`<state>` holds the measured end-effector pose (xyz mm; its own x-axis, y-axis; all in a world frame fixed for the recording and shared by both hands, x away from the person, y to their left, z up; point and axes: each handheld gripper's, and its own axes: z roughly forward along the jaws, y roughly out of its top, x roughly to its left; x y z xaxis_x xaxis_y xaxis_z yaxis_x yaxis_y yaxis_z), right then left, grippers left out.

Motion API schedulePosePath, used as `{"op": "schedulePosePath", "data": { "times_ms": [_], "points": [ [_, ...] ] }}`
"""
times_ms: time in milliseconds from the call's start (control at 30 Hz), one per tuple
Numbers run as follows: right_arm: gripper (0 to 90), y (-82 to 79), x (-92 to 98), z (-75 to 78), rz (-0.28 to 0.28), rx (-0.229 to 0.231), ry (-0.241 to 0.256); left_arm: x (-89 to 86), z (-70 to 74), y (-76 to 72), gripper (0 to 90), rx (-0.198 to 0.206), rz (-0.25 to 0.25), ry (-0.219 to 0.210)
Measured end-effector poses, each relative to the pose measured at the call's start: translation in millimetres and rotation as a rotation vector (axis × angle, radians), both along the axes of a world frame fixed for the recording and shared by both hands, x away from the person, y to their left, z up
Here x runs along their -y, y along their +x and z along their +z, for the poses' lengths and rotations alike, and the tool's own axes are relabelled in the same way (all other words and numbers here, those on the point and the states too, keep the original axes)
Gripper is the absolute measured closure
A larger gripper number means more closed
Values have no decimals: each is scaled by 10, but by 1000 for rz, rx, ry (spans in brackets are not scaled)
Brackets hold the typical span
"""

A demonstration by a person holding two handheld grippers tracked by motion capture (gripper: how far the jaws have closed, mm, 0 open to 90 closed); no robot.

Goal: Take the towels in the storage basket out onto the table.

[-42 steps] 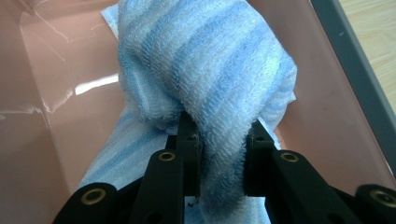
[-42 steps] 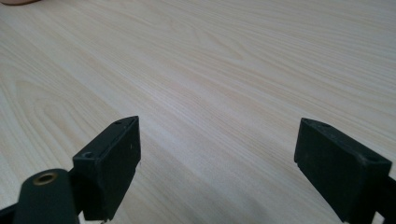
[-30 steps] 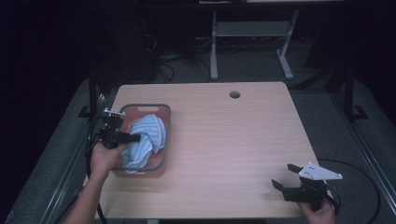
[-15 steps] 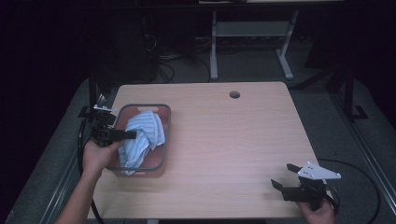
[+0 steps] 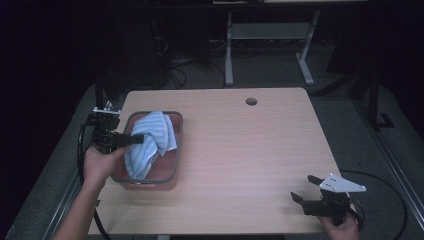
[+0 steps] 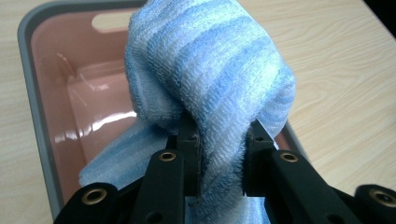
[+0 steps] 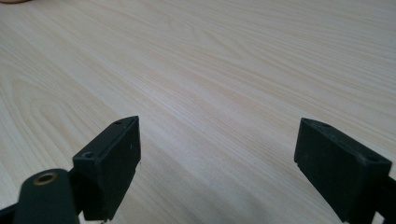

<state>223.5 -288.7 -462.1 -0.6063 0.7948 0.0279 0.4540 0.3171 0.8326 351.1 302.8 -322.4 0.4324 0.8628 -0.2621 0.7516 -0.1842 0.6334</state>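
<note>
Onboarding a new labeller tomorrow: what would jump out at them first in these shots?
First the blue-striped towel, bunched up and pinched between the jaws of the left tongs, held over the pink bin with the grey rim at the table's left side. Next the right tongs, jaws wide apart and holding nothing, low at the near right corner of the pale wooden table.

A light wood-grain table (image 5: 250,150) with a round cable hole (image 5: 251,101) near its far edge stands on grey carpet (image 5: 345,105). Beyond it the room is dark, with a white metal desk frame (image 5: 267,35) and tangled cables (image 5: 172,62) on the floor.
</note>
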Motion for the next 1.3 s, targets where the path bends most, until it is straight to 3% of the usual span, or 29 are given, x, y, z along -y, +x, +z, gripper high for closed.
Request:
{"op": "schedulePosePath", "data": {
  "times_ms": [333,733,1300],
  "points": [
    [141,3,5,2,1,5,-2,51,184,-12,737,29,-26,3],
    [142,5,11,3,0,7,-2,165,415,-11,738,58,-70,-37],
    [141,4,22,11,-5,12,4,449,564,0,738,84,-136,-70]
  ]
}}
